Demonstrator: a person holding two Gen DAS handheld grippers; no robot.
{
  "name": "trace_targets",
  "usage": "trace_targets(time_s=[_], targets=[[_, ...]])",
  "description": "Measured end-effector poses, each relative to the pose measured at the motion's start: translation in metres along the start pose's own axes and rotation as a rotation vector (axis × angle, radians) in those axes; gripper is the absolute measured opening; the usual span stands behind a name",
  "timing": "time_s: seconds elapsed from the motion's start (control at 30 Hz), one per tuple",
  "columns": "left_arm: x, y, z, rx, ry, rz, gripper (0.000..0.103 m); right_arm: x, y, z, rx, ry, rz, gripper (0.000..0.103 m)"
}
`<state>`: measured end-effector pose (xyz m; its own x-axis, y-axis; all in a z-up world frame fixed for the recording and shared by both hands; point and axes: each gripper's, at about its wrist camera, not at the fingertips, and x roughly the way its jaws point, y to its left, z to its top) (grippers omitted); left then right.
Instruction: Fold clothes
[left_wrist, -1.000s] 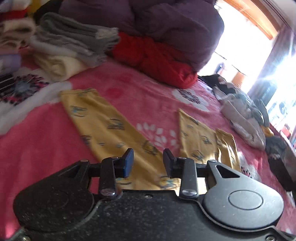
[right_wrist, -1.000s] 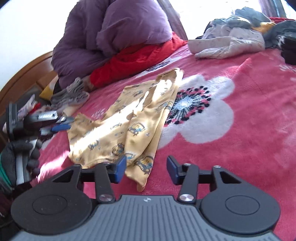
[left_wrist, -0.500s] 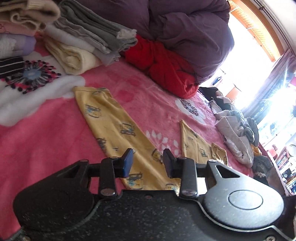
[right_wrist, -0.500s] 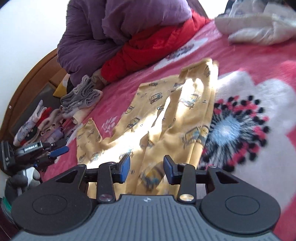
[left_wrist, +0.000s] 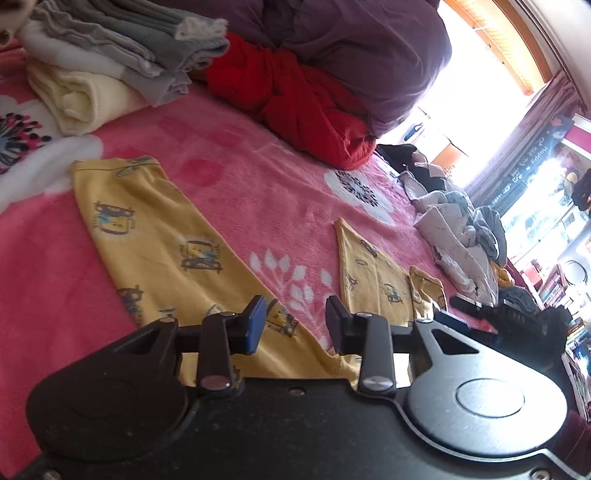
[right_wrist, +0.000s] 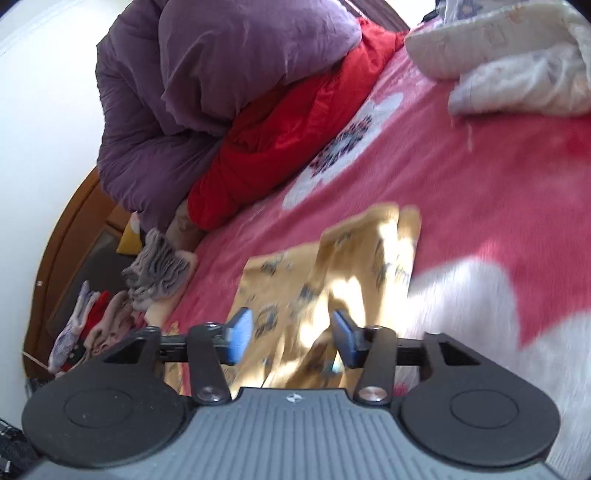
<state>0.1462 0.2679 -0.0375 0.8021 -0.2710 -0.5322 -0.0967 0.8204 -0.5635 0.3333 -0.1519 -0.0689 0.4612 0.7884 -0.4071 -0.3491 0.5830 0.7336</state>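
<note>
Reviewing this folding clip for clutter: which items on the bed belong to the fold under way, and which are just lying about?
In the job:
- yellow printed garment, spread on the pink blanket
- left gripper, open above it
- right gripper, jaws just opened, over the same garment

Lying about:
- folded stack
- red bedding
- purple duvet
- grey-white clothes heap

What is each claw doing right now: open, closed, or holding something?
Left claw: open, holding nothing, above the yellow pants.
Right claw: open, has just been opening, nothing gripped, pants behind it.
</note>
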Motion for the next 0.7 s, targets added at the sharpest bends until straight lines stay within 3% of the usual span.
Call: trace_targets(time_s=[0.13, 0.23, 0.3, 0.4, 0.57, 0.63, 0.7], targets=[[0.004, -0.014, -0.002, 0.055, 0.013, -0.076, 0.034, 0.007, -0.009, 0.022, 0.012, -0.030, -0.017, 0.054], [0.012, -0.047, -0.014, 0.140, 0.026, -0.192, 0.034, 0.002, -0.014, 0.029, 0.028, -0.067, -0.023, 0.055], [0.027, -0.075, -0.027, 0.225, 0.057, -0.229, 0.034, -0.006, -0.015, 0.028, 0.036, -0.099, -0.022, 0.055], [0.048, -0.112, -0.046, 0.379, 0.070, -0.219, 0.034, -0.019, -0.010, 0.014, 0.023, -0.142, -0.012, 0.055], [0.076, -0.143, -0.059, 0.493, 0.067, -0.195, 0.033, -0.023, -0.004, -0.009, -0.008, -0.109, 0.000, 0.054], [0.098, -0.145, -0.070, 0.553, 0.214, -0.131, 0.033, -0.019, -0.008, -0.011, -0.015, -0.091, -0.056, 0.054], [0.099, -0.149, -0.077, 0.620, 0.222, -0.088, 0.033, -0.020, -0.015, -0.010, 0.014, -0.097, -0.083, 0.047]])
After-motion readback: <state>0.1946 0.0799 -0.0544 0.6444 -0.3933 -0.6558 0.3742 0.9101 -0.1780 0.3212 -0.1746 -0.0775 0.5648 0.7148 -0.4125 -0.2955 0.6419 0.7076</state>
